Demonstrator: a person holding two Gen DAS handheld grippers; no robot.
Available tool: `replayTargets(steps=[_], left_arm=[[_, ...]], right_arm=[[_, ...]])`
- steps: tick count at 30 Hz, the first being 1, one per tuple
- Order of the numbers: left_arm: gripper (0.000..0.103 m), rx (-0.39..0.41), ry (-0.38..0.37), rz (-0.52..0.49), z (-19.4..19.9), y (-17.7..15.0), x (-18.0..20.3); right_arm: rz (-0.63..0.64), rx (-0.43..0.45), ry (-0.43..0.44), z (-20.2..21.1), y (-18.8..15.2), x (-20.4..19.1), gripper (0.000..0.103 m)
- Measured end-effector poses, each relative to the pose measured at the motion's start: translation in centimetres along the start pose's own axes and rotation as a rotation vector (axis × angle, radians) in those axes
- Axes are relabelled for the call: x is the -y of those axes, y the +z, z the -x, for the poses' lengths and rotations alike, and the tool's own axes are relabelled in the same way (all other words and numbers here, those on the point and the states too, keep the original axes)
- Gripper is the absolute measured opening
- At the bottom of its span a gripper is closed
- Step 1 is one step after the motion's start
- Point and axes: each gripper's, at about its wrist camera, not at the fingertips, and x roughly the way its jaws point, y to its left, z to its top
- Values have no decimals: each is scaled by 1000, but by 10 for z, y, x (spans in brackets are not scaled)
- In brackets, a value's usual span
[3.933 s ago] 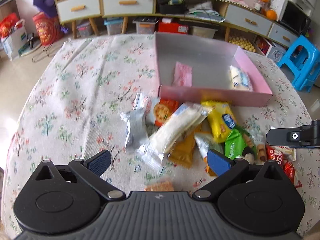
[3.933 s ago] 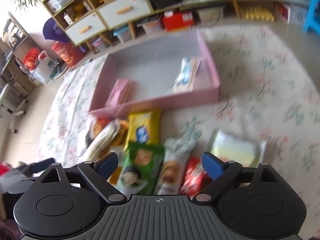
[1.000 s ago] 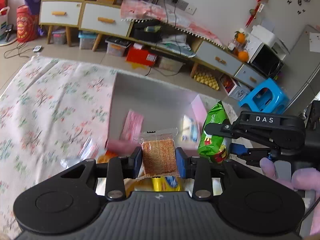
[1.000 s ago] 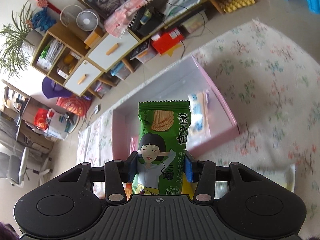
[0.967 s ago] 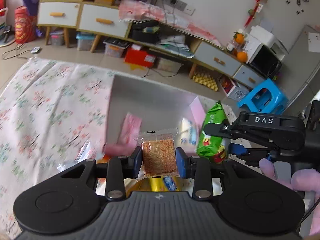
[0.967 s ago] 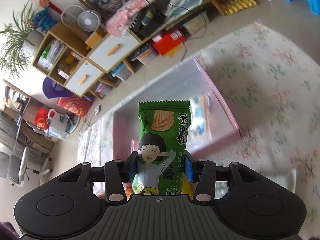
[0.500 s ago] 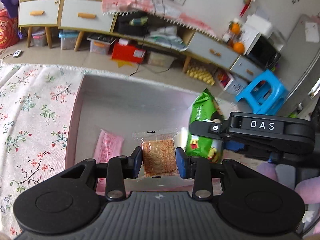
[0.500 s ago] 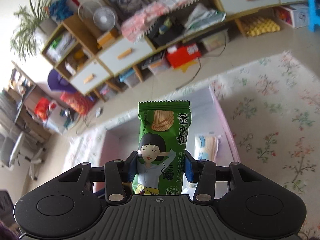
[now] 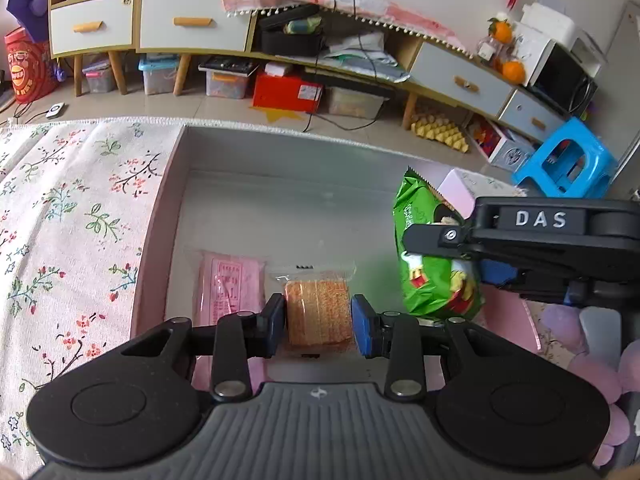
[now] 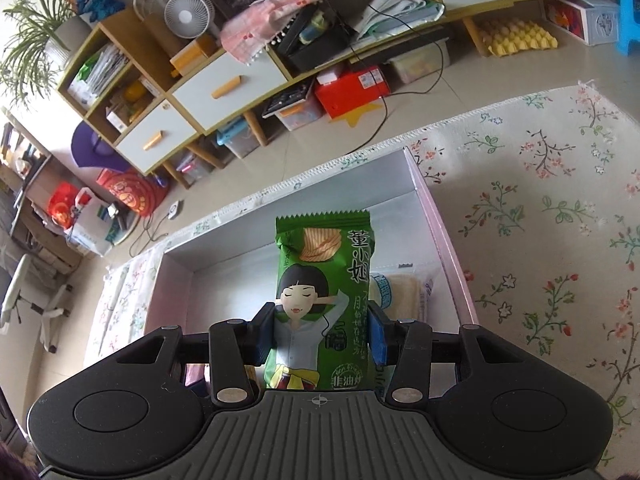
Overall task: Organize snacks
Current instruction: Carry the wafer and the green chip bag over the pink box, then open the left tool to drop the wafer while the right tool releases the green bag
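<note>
My left gripper (image 9: 319, 325) is shut on a small clear packet of orange crackers (image 9: 318, 307), held over the inside of the pink box (image 9: 160, 208), just right of a pink snack packet (image 9: 230, 284) lying on the box floor. My right gripper (image 10: 321, 338) is shut on a green chip bag (image 10: 326, 300), held upright over the same pink box (image 10: 442, 240). A white-and-blue packet (image 10: 404, 292) lies in the box behind the bag. In the left wrist view the right gripper (image 9: 476, 264) and its green bag (image 9: 430, 256) hang at the box's right side.
The box sits on a floral tablecloth (image 9: 68, 216) (image 10: 552, 216). Beyond the table edge are low cabinets with drawers (image 9: 188, 28), storage bins on the floor and a blue stool (image 9: 568, 160). A gloved hand (image 9: 600, 360) holds the right gripper.
Both grippers have come forward and down over the pink box, each keeping its packet. The box now fills the view beneath them and the loose snack pile is out of sight.
</note>
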Motion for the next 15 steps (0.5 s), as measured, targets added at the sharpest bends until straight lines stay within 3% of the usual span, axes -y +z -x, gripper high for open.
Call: replayTargets(steps=[6,9,15], left_arm=[[35,7,-5,14,0,3,1],[47,16,-12,1,3,4,3],[67,21,-39,-9,10,7,7]], right_arm=[[1,7,6,-1,0,-1,47],[-4,9,12,0,1,0,49],[8,24,29,15,5,-3,68]])
